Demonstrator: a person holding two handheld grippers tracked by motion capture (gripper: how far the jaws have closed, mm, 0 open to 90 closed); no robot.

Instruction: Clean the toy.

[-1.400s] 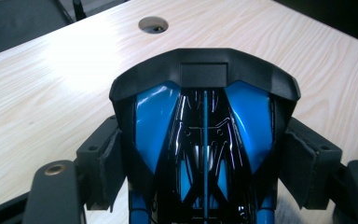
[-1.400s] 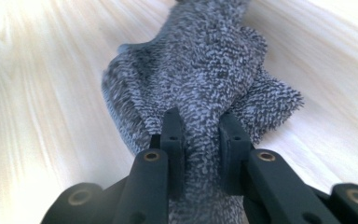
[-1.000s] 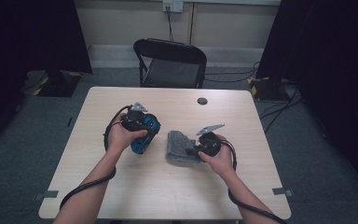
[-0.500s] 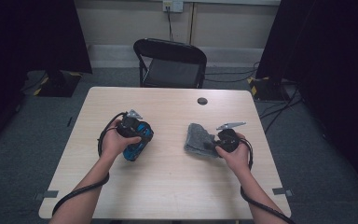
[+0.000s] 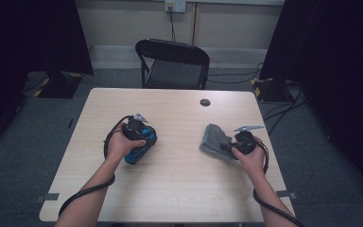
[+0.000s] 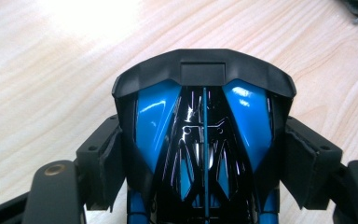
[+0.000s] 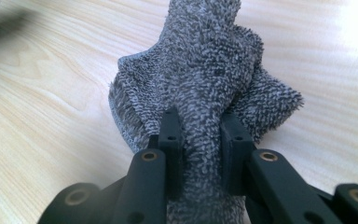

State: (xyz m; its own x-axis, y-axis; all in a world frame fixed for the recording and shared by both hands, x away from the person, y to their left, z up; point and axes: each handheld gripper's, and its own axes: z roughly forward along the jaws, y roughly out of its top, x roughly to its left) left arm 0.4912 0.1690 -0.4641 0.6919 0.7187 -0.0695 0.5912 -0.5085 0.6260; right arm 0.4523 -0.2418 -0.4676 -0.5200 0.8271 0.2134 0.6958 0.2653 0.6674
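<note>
On the left of the table [image 5: 179, 184], the left gripper [image 5: 139, 135] has its jaws clamped across a blue and black toy car [image 6: 204, 149]. To the right, the right gripper [image 5: 227, 145] pinches a bunched grey cloth [image 7: 200, 88] resting on the tabletop.

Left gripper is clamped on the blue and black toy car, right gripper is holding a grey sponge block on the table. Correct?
One slip: the right gripper pinches a bunched grey fuzzy cloth, not a sponge block, as the right gripper view shows. The left gripper does clamp the blue and black toy car.
</note>
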